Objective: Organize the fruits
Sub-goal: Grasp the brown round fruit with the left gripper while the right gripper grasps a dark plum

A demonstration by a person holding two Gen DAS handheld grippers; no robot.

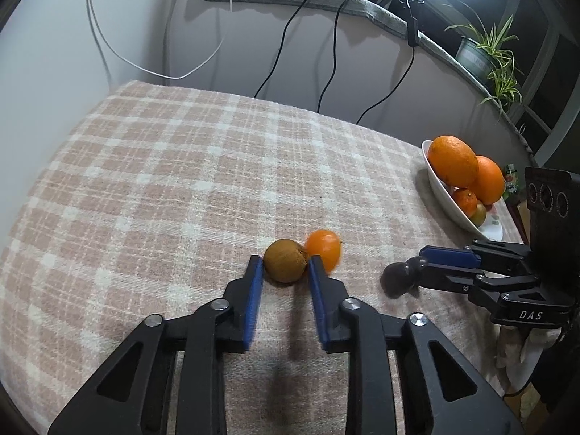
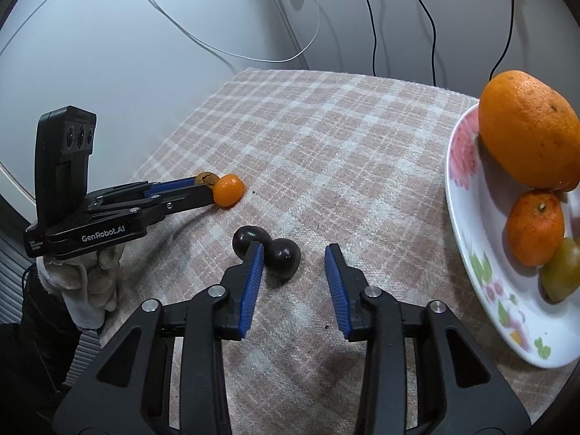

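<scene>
left gripper [image 1: 284,266] low over the plaid cloth [image 1: 163,166], jaws spread around a brown kiwi [image 1: 284,265], not yet pinching it; a small mandarin [image 1: 323,249] touches the kiwi's far side. right gripper [image 2: 294,255] spread, its left pad beside two dark plums [image 2: 281,255] lying together. flowered plate [image 2: 467,253] at right holds oranges [image 2: 529,128] and a greenish fruit [image 2: 562,270].

Left gripper [image 1: 284,266] was low over the cloth, jaws parted with blue pads [image 1: 256,290] angled forward, held by a white-gloved hand [image 2: 90,282]; right gripper [image 2: 294,259] was low and level too, jaws spread wide, pads [image 2: 335,282] splayed outward.
</scene>
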